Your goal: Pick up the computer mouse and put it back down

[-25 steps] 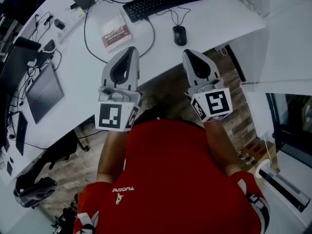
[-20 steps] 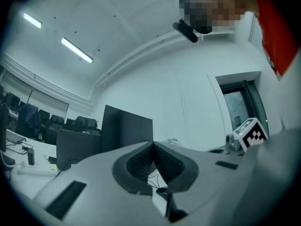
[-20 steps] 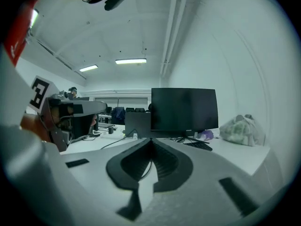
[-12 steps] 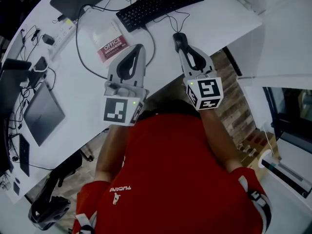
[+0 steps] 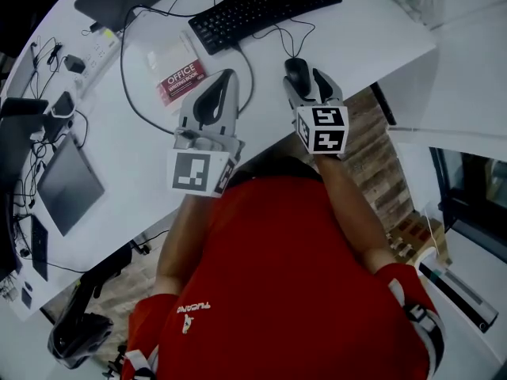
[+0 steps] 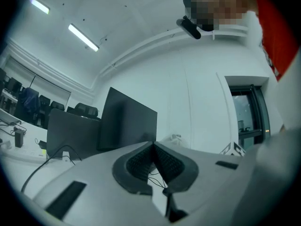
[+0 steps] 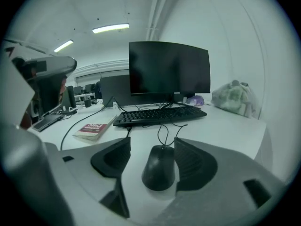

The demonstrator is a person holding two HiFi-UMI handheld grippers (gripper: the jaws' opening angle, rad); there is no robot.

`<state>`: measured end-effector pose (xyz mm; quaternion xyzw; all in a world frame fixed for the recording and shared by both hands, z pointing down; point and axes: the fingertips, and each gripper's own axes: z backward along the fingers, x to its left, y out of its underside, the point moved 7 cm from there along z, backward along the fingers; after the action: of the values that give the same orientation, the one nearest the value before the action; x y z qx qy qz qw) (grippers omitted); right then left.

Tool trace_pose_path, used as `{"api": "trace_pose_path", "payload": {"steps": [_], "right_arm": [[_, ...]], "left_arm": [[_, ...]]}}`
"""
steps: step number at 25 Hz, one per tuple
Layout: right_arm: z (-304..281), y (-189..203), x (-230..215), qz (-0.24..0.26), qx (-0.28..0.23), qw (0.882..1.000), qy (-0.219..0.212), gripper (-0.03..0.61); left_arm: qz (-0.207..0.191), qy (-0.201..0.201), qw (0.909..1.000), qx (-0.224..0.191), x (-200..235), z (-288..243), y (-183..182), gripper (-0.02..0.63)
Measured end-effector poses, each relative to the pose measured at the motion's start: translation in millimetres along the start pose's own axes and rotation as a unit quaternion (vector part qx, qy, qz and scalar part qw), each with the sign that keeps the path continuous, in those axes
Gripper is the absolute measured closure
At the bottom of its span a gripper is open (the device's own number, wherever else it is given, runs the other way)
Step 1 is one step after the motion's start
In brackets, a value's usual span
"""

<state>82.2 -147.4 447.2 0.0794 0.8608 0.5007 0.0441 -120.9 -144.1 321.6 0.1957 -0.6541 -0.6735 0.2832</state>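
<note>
A black corded computer mouse (image 5: 297,71) (image 7: 160,167) lies on the white desk (image 5: 364,30) near its front edge. My right gripper (image 5: 306,83) (image 7: 152,146) is tilted down over the mouse. Its jaws have just been opening and now stand one on each side of the mouse. The mouse lies close to the right pad (image 7: 189,161), with a gap to the left one. My left gripper (image 5: 227,79) (image 6: 153,147) hovers level over the desk to the left, its jaws shut on nothing.
A black keyboard (image 5: 261,6) (image 7: 160,114) lies just beyond the mouse, its cable looping between them. A red-and-white book (image 5: 178,76) is left of it. A dark monitor (image 7: 169,72) stands behind. A tablet (image 5: 67,184) and cables sit far left.
Both grippers moved forward over the desk. The right one dropped to the mouse, and its jaws went from shut to open around it.
</note>
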Motion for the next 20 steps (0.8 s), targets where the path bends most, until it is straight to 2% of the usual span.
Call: {"api": "trace_pose_path", "payload": {"steps": [3,11,20], "right_arm": [[-18,14,-7,-0.006,0.036,0.999,0.005,0.268],[-53,35,-18,-0.015,0.103,0.995,0.0,0.252],[-64,39,-18,-0.019,0.134,0.991,-0.01,0.265]], "left_arm": [[0.006,-0.003,0.9999,0.008,1,-7,7,0.604],[0.012,-0.011,0.9994,0.031,4,-17,21,0.604],[0.015,-0.025,0.9986,0.044,6,-17,28,0.604]]}}
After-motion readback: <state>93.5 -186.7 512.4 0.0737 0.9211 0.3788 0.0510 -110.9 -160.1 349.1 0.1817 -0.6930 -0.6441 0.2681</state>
